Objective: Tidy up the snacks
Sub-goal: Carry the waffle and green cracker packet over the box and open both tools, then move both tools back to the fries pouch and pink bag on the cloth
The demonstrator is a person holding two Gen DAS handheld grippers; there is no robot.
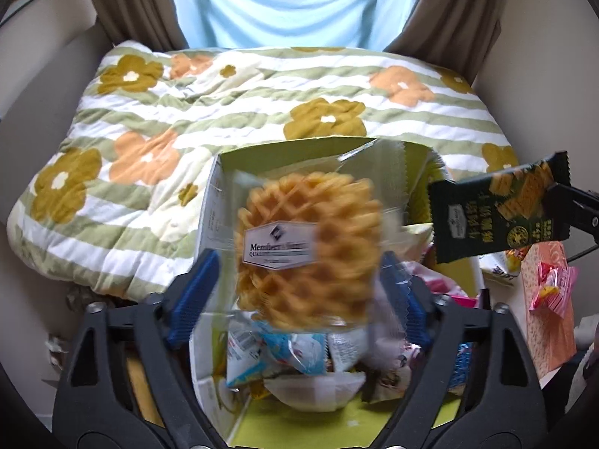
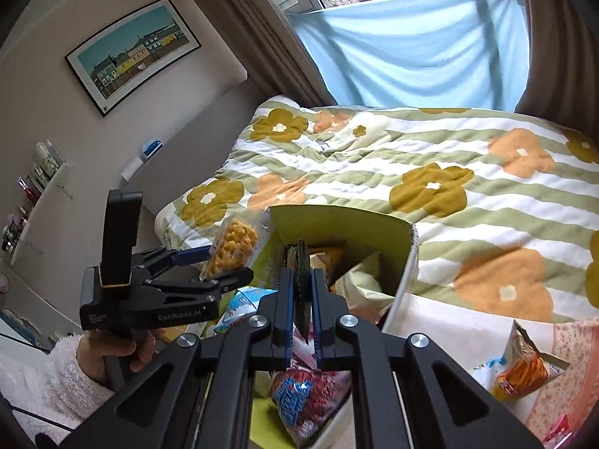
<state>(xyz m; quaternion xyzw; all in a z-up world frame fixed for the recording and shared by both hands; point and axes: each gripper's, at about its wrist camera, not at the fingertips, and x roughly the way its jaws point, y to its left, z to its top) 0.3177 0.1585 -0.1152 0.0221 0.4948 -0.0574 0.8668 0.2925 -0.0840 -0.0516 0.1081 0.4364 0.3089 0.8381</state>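
My left gripper (image 1: 299, 262) is shut on a clear-wrapped waffle biscuit pack (image 1: 307, 247) and holds it above a green-lined cardboard box (image 1: 221, 194) full of snack packets. The pack also shows in the right wrist view (image 2: 234, 249), held by the left gripper (image 2: 221, 265). My right gripper (image 2: 302, 284) is shut on a dark green cracker packet (image 2: 302, 262), seen edge-on over the box (image 2: 337, 224). In the left wrist view that packet (image 1: 498, 209) hangs at the right, above the box's right side, with the right gripper (image 1: 554, 194) at its far end.
A bed with a flowered striped quilt (image 1: 224, 112) lies behind the box. A pink patterned box (image 1: 550, 299) with pink sweets stands at the right. An orange snack pack (image 2: 524, 374) lies in a box at lower right. A shelf with bottles (image 2: 33, 187) hangs on the left wall.
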